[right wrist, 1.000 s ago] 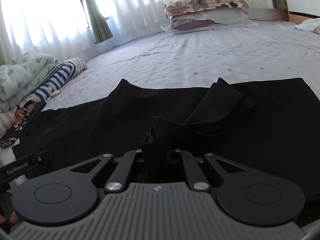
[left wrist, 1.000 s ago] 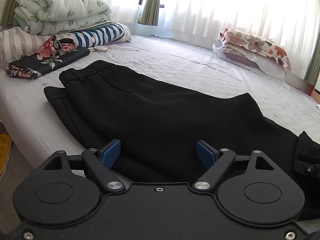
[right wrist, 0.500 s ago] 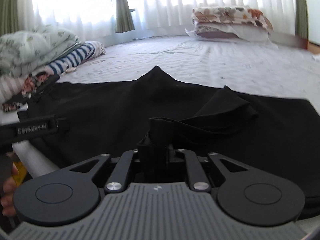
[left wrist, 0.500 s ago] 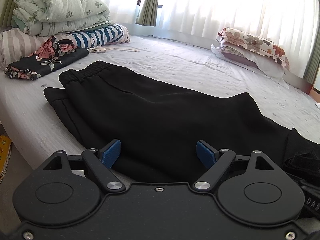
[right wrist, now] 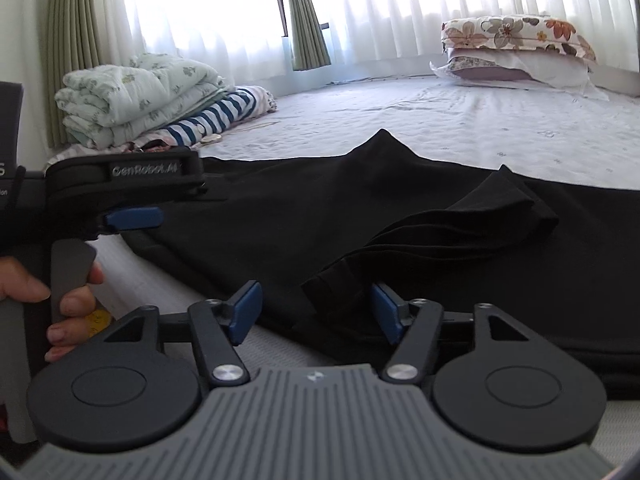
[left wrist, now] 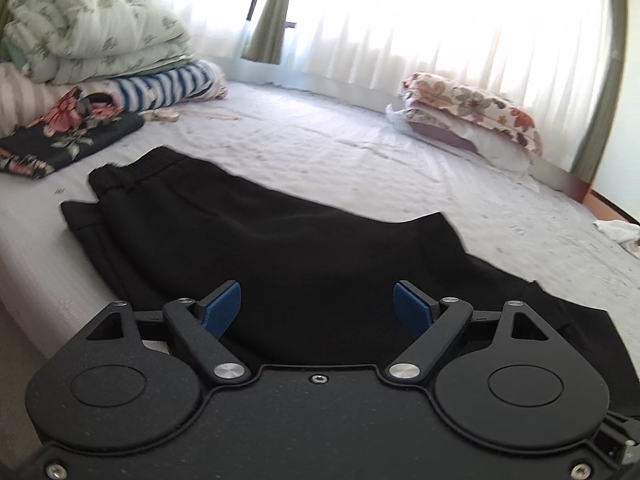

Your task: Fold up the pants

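Black pants (left wrist: 280, 248) lie along the near edge of the bed, with the elastic waistband (left wrist: 132, 168) at the left. In the right wrist view the pants (right wrist: 360, 200) show a rumpled fold of leg fabric (right wrist: 460, 228) lying on top. My left gripper (left wrist: 317, 306) is open and empty, low over the pants' near edge; it also shows in the right wrist view (right wrist: 132, 216). My right gripper (right wrist: 316, 312) is open, with the bunched hem of the fold lying loose between the jaws.
Folded quilts and striped bedding (left wrist: 100, 52) are stacked at the bed's far left, with a dark floral cloth (left wrist: 68, 136) beside them. Floral pillows (left wrist: 468, 116) lie at the far right. A white cloth (left wrist: 616, 230) lies at the right edge. The bed sheet (left wrist: 340, 152) stretches behind the pants.
My right gripper has opened and let go of the pant leg fabric it was holding. It swung left, so the left gripper now shows in its view. The left gripper stayed open.
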A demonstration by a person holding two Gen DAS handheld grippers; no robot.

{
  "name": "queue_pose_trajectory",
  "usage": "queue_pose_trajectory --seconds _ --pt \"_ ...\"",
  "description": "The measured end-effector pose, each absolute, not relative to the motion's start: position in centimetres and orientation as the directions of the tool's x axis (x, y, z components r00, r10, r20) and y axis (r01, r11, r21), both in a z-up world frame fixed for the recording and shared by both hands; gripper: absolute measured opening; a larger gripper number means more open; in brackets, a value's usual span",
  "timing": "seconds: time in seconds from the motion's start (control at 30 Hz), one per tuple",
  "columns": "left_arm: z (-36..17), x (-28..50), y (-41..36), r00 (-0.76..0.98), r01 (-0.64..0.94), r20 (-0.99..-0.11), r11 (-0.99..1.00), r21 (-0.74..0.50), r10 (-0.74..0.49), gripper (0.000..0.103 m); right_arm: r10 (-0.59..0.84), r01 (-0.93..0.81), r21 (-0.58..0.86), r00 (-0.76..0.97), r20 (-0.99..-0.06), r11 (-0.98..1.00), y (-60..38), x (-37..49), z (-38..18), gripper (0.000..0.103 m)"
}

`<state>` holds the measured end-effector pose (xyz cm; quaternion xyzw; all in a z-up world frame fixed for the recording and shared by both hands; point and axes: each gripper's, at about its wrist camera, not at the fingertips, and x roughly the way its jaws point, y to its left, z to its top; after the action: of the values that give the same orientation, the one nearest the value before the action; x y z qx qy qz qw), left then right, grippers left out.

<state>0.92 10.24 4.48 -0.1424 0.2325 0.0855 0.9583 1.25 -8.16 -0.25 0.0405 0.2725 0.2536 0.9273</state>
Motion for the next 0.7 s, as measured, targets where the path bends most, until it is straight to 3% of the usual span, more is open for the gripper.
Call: queue_pose_trajectory --seconds 0.3,0.4,0.57,0.63,0.7 --pt "7.0 3.4 3.9 0.870 0.096 -0.466 0.983 -0.158 -0.160 0.085 0.528 -0.495 0.205 0.704 -0.475 0.844 -8.4 0.4 -0.1 0.078" --pt "7.3 4.3 0.5 0.844 0.211 -0.490 0.975 -0.076 -0.221 0.085 0.525 -0.487 0.211 0.710 -0.469 0.847 -8.8 0.2 -0.1 0.078" --pt "7.8 6.0 -4.4 0.810 0.326 -0.551 0.935 0.138 -0.201 0.080 0.537 -0.475 0.252 0.712 -0.453 0.843 -10.2 0.4 -0.4 0.079" --pt "8.7 7.4 -4.2 0.771 0.345 -0.591 0.936 0.075 -0.237 0.080 0.533 -0.491 0.218 0.715 -0.453 0.844 -10.2 0.1 -0.4 0.079" --pt "9.4 9.1 -3.5 0.681 0.388 -0.650 0.919 -0.073 -0.339 0.082 0.525 -0.507 0.174 0.720 -0.454 0.844 -9.8 -0.2 -0.6 0.080"
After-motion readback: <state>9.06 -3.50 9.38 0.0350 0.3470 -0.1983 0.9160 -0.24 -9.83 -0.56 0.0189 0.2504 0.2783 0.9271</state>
